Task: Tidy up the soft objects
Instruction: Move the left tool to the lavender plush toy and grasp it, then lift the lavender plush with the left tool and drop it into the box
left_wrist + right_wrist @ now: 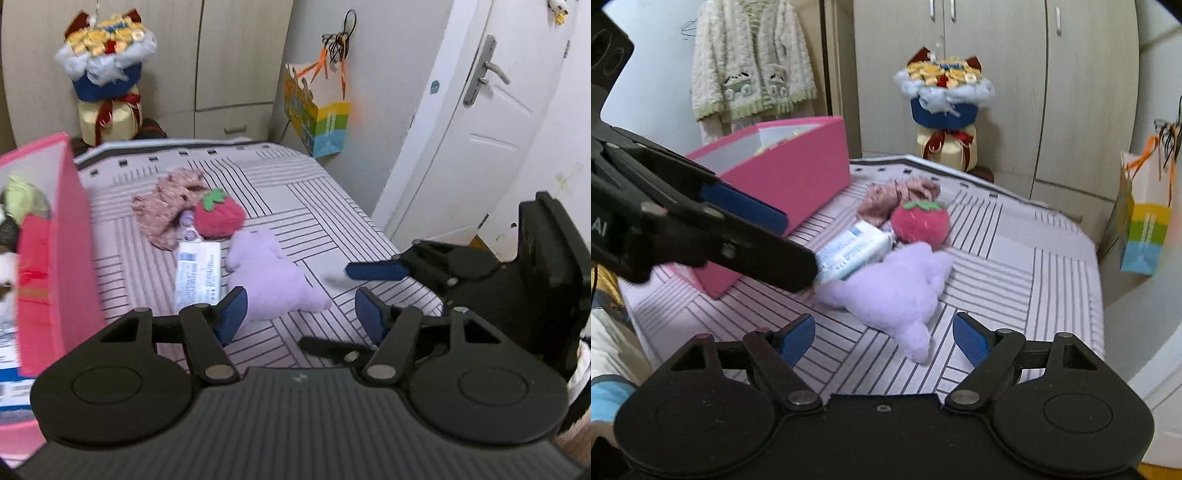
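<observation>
A lilac plush toy lies on the striped bed. Behind it sit a red strawberry plush, a crumpled pink-brown cloth and a white packet. My left gripper is open just in front of the lilac plush, pads clear of it. My right gripper is also open, with the lilac plush lying partly between its pads, untouched. From the right, one of the right gripper's fingers reaches in. The strawberry and packet lie beyond.
An open pink box stands on the bed at the left with soft items inside; it also shows as the pink box. A wrapped bouquet, a wardrobe, a hanging paper bag and a white door surround the bed.
</observation>
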{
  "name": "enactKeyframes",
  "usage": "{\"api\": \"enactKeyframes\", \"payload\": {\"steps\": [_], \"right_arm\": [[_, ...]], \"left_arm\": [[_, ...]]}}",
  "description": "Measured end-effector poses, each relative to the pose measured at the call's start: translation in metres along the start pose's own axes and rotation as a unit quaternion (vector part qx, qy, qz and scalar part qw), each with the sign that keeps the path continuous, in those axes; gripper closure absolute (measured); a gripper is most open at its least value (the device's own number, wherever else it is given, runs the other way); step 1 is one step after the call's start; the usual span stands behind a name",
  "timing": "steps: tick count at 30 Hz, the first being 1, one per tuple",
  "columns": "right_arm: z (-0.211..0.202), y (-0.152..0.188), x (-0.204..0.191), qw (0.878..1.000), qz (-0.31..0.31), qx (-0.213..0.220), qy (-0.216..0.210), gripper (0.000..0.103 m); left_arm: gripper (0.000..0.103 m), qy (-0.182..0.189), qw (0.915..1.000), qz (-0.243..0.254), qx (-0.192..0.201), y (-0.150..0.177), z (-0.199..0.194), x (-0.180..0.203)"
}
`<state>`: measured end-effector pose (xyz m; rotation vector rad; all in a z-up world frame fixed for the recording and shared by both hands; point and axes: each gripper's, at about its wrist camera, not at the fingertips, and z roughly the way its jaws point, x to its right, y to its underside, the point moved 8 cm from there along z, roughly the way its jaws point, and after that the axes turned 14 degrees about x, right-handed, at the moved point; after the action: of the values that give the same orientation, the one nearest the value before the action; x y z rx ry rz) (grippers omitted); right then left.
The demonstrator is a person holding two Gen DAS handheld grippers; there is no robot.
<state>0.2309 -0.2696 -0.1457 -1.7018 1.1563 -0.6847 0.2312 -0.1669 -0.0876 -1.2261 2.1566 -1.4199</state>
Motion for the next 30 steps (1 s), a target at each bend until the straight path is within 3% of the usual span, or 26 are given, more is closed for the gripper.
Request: {"api": "enactKeyframes", "payload": {"steps": [9,16,22,30], "right_arm": [[0.040,0.013,0.005,1.000,0.012,-0.015,0.013,0.018],[0.053,0.011,0.013,0.999,0.028,-0.018,0.016,0.018],[0.052,0.015,0.005,0.999,0.011,-0.002,0.031,0.019],[0.045,0.013,0.003,0.999,0.029,0.016,0.038,0.029]], "left_arm": [[0.040,-0.028,0.9984,-0.038,-0.031,0.013,0.053,-0.025],[0.040,-0.020,0.9972,-0.056,-0.045,0.018,0.065,-0.027],[0.038,-0.054,0.9937,-0.078,-0.061,0.034,0.075,-0.039],[0.045,-0.042,0.9935,-0.100,-0.034,0.034,0.072,-0.040]]}}
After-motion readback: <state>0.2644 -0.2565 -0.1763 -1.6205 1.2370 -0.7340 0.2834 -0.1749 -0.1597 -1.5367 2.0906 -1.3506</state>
